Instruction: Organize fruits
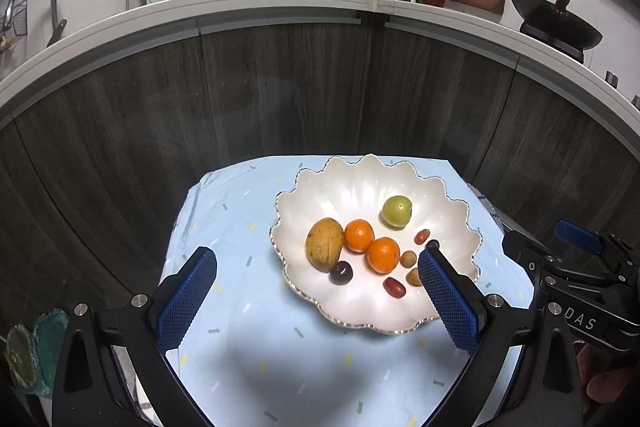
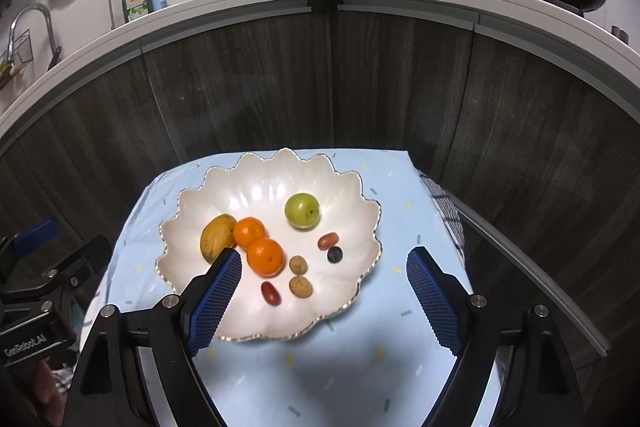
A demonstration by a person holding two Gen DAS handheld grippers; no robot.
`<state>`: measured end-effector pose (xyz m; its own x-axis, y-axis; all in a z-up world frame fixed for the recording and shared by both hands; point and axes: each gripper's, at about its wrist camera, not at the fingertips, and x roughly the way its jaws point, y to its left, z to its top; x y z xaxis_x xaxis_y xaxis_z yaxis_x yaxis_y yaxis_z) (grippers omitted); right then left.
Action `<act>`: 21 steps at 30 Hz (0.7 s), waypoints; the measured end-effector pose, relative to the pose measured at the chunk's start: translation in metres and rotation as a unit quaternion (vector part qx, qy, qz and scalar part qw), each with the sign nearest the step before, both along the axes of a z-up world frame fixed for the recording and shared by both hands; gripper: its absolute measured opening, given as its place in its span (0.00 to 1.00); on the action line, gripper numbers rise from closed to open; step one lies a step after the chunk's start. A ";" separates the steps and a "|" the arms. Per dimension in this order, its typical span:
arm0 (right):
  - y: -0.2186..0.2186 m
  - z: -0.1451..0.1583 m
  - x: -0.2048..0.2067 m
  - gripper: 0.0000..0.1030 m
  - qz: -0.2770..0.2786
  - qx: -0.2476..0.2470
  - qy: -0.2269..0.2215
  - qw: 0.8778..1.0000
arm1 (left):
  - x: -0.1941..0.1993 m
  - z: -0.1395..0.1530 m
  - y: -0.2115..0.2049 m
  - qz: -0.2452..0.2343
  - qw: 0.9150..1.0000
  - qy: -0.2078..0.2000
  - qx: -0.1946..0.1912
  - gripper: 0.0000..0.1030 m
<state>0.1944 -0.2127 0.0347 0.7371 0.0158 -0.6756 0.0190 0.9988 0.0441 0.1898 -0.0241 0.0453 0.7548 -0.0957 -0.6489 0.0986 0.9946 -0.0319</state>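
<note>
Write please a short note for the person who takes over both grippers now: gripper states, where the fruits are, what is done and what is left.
Left gripper: open, empty, above the blue cloth.
Right gripper: open, empty, over the near part of the white bowl.
Every fruit in view lies in the bowl: mango, two oranges, green apple, the small fruits.
Done: none remains on the cloth.
Left: probably nothing; confirm.
</note>
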 end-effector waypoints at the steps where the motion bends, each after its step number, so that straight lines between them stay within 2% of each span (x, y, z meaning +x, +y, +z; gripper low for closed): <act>1: 0.000 0.000 -0.003 0.83 0.000 0.000 0.000 1.000 | -0.005 0.001 0.001 0.001 1.000 -0.002 0.000 0.99; 9: 0.005 0.008 -0.031 0.83 -0.004 -0.008 -0.019 1.000 | -0.033 0.004 0.007 0.002 1.000 -0.006 -0.002 0.99; 21: 0.000 0.011 -0.078 0.83 -0.017 0.011 -0.025 0.999 | -0.076 0.003 0.009 -0.002 1.000 -0.003 -0.009 0.99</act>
